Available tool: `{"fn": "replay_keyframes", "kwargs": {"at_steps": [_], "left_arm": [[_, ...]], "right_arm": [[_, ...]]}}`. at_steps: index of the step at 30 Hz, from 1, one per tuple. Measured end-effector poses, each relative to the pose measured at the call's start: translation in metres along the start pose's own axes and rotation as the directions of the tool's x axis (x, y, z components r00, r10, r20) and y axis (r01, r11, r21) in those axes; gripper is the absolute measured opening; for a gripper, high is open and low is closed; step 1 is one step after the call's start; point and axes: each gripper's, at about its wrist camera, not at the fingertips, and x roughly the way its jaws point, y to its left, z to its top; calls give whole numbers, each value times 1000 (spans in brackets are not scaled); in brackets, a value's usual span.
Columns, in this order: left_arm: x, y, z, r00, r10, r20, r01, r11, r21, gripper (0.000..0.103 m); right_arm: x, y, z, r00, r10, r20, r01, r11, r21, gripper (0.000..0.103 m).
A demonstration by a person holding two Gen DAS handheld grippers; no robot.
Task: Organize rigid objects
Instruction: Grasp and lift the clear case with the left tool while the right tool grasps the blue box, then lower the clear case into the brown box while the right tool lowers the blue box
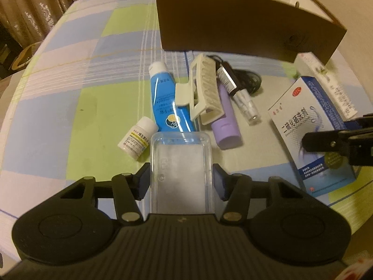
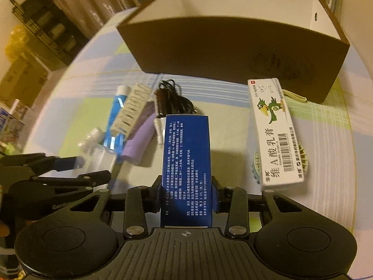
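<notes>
Evidently both hands are loaded: the left gripper [image 1: 181, 182] has its jaws closed on a clear plastic case [image 1: 181, 163], and the right gripper [image 2: 186, 193] clamps a blue medicine box [image 2: 186, 163] by its sides. Each item sits just above the worktop [image 1: 70, 116], short of the brown storage box [image 2: 233, 46]. Lifting both clear of its near wall, one at a time, before letting go inside would avoid a collision.

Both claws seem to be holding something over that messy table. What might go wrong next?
The left claw grips a smooth clear plastic case; it may slip. The right claw pinches the blue box near one end, so it could tilt or snag the brown bin wall.
</notes>
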Motion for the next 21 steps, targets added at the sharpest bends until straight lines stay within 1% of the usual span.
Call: {"fn": "replay_keyframes", "kwargs": {"at_steps": [3, 6, 8, 12, 15, 19, 21], "left_arm": [[-16, -2, 3, 1000, 2, 28, -2, 1000, -14, 52], [-31, -8, 13, 998, 4, 63, -3, 1000, -18, 52], [-41, -13, 24, 995, 2, 95, -1, 1000, -9, 52], [-59, -21, 58, 984, -22, 175, 18, 1000, 21, 52], [-66, -28, 91, 973, -46, 226, 34, 998, 59, 52], [-64, -34, 140, 957, -73, 279, 43, 993, 113, 52], [-60, -37, 166, 950, -90, 300, 50, 989, 139, 52]], "right_arm": [[-20, -3, 3, 999, 33, 42, -33, 999, -7, 39], [-38, -9, 9, 994, 66, 85, -66, 998, 0, 39], [-47, -12, 17, 990, 75, 116, -76, 997, 0, 39], [-66, -22, 37, 978, 76, 195, -79, 997, 9, 39], [-78, -30, 58, 965, 55, 258, -64, 998, 26, 39], [-88, -39, 89, 940, -15, 342, -4, 998, 55, 39], [-91, -47, 109, 928, -47, 371, 19, 997, 79, 39]]}}
